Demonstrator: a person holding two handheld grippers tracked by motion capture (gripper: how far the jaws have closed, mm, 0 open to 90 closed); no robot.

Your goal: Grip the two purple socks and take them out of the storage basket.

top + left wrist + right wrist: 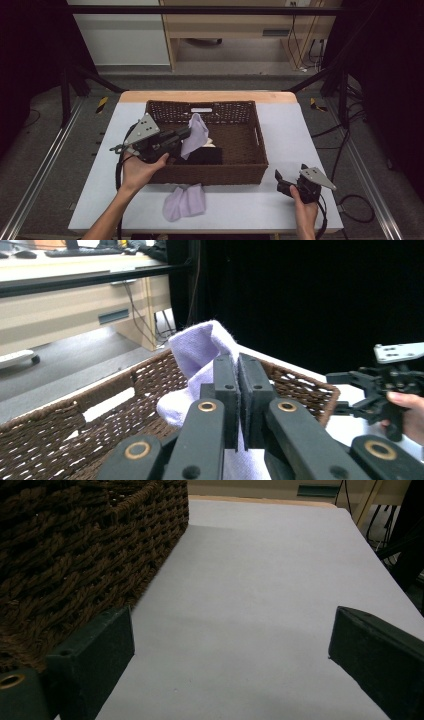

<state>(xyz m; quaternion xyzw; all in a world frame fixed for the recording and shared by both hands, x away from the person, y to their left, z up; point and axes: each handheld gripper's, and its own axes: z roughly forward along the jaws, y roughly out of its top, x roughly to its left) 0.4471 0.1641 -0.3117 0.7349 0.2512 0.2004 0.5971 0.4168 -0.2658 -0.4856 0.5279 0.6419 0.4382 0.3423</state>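
A pale table (250,200) carries a brown wicker basket (250,170). Over the basket's left side, the left gripper (186,134) has its fingers clenched on a lavender cloth (196,134). Another lavender cloth (185,201) lies near the basket's front. At the near right, the right gripper (280,180) rests with fingers spread, grasping nothing.

Soft, fuzzy lilac cloth (200,347); rough brown woven wicker basket (210,174); smooth matt pale surface (260,605); matt black plastic fingers (226,385), brass-coloured rivets
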